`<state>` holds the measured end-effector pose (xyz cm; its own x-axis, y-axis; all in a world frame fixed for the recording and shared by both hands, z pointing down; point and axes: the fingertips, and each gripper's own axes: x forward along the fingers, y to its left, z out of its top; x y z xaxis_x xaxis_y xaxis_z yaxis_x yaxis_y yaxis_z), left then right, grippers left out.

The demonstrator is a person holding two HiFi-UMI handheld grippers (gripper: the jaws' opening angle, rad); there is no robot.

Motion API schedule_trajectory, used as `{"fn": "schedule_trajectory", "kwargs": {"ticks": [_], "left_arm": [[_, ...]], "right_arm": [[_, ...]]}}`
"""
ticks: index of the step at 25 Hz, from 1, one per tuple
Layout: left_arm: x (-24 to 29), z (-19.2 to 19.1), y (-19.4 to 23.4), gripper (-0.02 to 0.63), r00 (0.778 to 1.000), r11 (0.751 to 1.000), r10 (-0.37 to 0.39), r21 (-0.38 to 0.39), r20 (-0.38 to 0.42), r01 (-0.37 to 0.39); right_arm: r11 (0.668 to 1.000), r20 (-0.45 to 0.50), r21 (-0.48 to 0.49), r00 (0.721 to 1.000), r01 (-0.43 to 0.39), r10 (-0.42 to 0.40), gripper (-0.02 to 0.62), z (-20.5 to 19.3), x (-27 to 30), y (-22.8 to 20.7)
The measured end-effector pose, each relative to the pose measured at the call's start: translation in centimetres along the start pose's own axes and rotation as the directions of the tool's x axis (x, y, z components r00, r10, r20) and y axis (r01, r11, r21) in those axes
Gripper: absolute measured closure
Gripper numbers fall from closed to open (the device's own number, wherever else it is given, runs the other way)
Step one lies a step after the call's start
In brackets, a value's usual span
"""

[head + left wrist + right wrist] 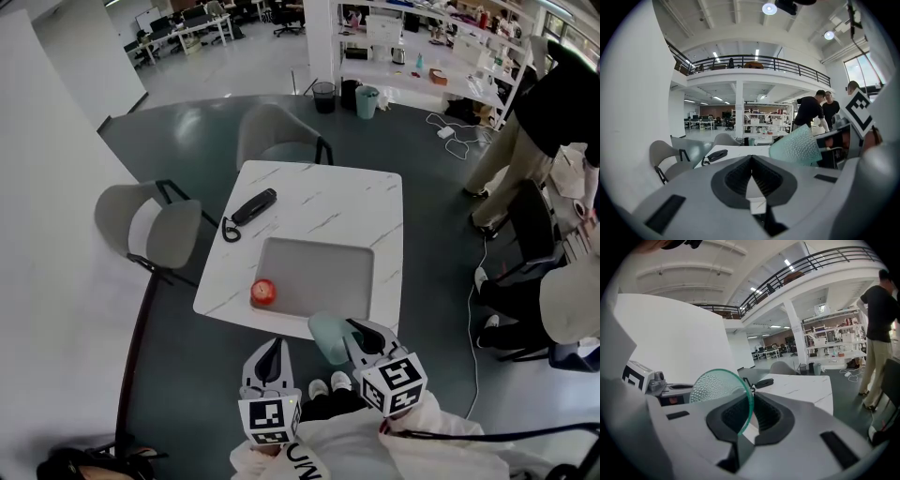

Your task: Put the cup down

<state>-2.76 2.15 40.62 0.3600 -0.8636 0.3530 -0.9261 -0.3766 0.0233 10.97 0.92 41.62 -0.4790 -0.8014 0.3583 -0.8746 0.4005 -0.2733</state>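
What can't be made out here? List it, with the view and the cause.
Red thing on the tray: head view, too small to identify.
Black corded thing: head view, too small to identify.
Tray: both gripper views, hidden behind the left gripper and right gripper bodies.

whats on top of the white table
A grey tray, a red round object at its near left corner, and a black corded handset. The held cup and right gripper cover part of the table's near edge.
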Motion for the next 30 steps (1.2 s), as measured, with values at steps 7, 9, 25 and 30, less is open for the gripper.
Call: {"fn": "schedule_trajectory", "kwargs": {"ticks": [7, 9, 25, 30], "left_arm": [[1.4, 0.2, 1.7, 0.597, 1.0, 1.0, -0.016, 0.012, -0.009, 0.016], [1.6, 0.4, 2.1, 0.597, 1.0, 1.0, -0.018, 0.013, -0.011, 0.018], [4.5, 0.2, 7.1, 0.598, 0.999, 1.0, 0.03, 0.002, -0.025, -0.029], [5.9, 0.0, 9.4, 0.598, 0.998, 0.998, 0.062, -0.002, -0.03, -0.062]], "right_arm": [[1.0, 0.009, -0.002, 1.0, 0.022, -0.022, 0.575, 0.8, 1.3, 0.0], [1.0, 0.006, -0.001, 0.999, 0.031, -0.031, 0.575, 1.0, 1.5, -0.1], [0.999, -0.017, -0.027, 1.0, 0.025, -0.026, 0.575, 2.8, 7.1, -0.9], [0.999, -0.039, -0.049, 0.999, 0.014, -0.016, 0.575, 3.1, 9.6, -1.2]]}}
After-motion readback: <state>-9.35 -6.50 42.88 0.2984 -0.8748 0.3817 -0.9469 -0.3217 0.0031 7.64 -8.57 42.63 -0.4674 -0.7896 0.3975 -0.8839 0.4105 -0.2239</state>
